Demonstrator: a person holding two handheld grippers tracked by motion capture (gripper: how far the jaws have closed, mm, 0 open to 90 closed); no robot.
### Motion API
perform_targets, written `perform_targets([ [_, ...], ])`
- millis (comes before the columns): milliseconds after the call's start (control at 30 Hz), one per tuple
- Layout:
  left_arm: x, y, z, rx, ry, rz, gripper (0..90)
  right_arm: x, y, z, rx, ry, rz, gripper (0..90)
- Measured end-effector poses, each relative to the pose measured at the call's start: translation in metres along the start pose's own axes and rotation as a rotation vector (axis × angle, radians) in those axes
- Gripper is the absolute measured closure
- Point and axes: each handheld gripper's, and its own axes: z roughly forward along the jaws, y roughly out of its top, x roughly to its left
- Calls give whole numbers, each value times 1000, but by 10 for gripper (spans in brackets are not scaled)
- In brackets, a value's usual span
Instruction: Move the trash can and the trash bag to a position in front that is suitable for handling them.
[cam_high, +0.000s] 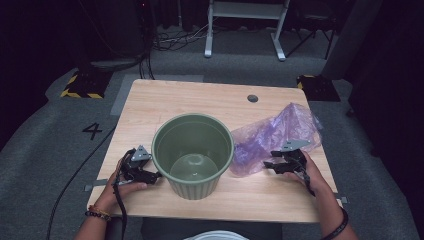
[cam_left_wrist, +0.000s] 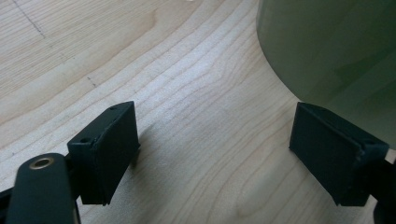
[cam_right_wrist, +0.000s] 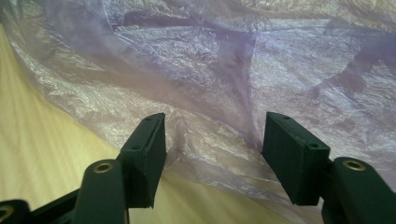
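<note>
Both claws stand released, one on each side of the green bin (cam_high: 193, 155). Largest on the wooden table (cam_high: 165, 97) is that bin, a ribbed round bucket standing upright near the middle of the front half, its mouth open upward and its inside bare. Next in size is the purple plastic bag (cam_high: 280, 135), thin and see-through, lying crumpled on the table to the right of the bin, its near edge just beside the bin's rim.

Left gripper (cam_high: 141, 170) is held low at the bin's left flank, jaws apart with only bare wood between them. In the left gripper view its jaws spread wide (cam_left_wrist: 215, 156) and the bin's green wall (cam_left_wrist: 327, 51) curves in at the upper right, just beside the right-hand jaw; whether that jaw touches the wall cannot be told. Nothing is held.

Right gripper (cam_high: 278, 164) sits at the front edge of the bag, pointing into it from the person's right. In the right gripper view the jaws are parted (cam_right_wrist: 212, 149) and the bag's wrinkled film (cam_right_wrist: 210, 70) lies straight ahead and spreads across the gap between them, with yellowish tabletop (cam_right_wrist: 42, 154) to the left. The pads do not press the film, so the bag is not grasped; it rests on the table against the open jaws' tips.
</note>
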Motion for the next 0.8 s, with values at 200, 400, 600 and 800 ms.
perform_targets([
  [200,-2,-1,-1,-2,-20,11,152,1,-4,-25,-53,-30,27,373],
  [400,-7,-3,-3,2,-38,37,151,6,8,-29,-144,-146,120,302],
  [600,-15,-4,-4,-2,-69,70,151,13,14,-14,-151,-141,123,295],
  [800,-22,-4,-4,0,-76,78,146,24,14,18,-53,-90,64,287],
])
